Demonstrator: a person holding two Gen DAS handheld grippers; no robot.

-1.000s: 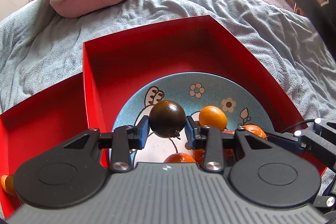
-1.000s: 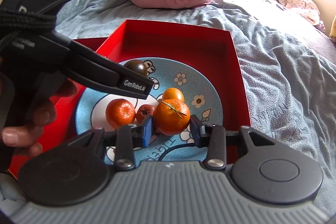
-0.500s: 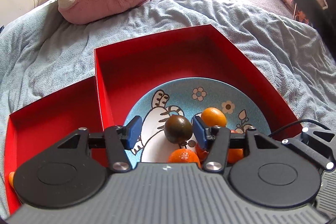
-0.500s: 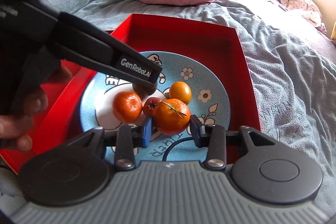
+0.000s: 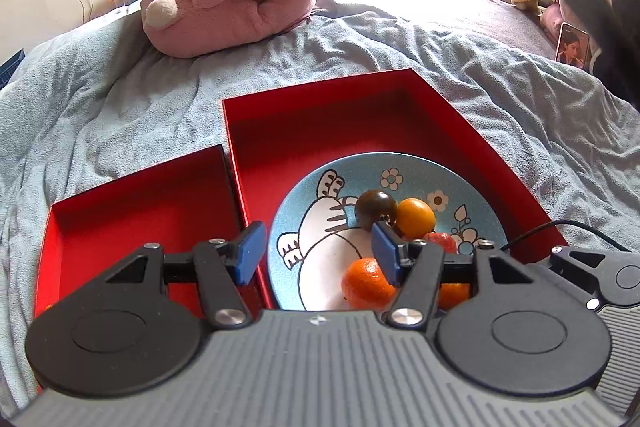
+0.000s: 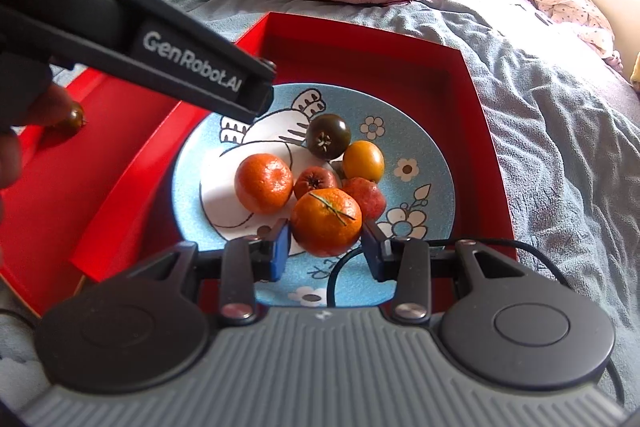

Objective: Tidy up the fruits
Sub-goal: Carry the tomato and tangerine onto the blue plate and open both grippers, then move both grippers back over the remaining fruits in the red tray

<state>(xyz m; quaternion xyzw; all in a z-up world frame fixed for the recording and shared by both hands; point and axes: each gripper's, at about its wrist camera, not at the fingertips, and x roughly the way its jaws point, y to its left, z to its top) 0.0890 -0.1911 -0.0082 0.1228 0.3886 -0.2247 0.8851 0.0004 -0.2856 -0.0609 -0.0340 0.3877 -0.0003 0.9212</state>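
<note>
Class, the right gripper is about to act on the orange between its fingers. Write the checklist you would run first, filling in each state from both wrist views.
1. Left gripper open, holding nothing: ok.
2. Dark tomato resting on the blue plate: ok.
3. Right gripper around the stemmed orange: ok; firm pad contact: cannot tell.
4. Stemmed orange free of neighbours: not ok, red fruit looks to be touching it.
5. Black cable clear of the right gripper: not ok, it runs under the orange.
</note>
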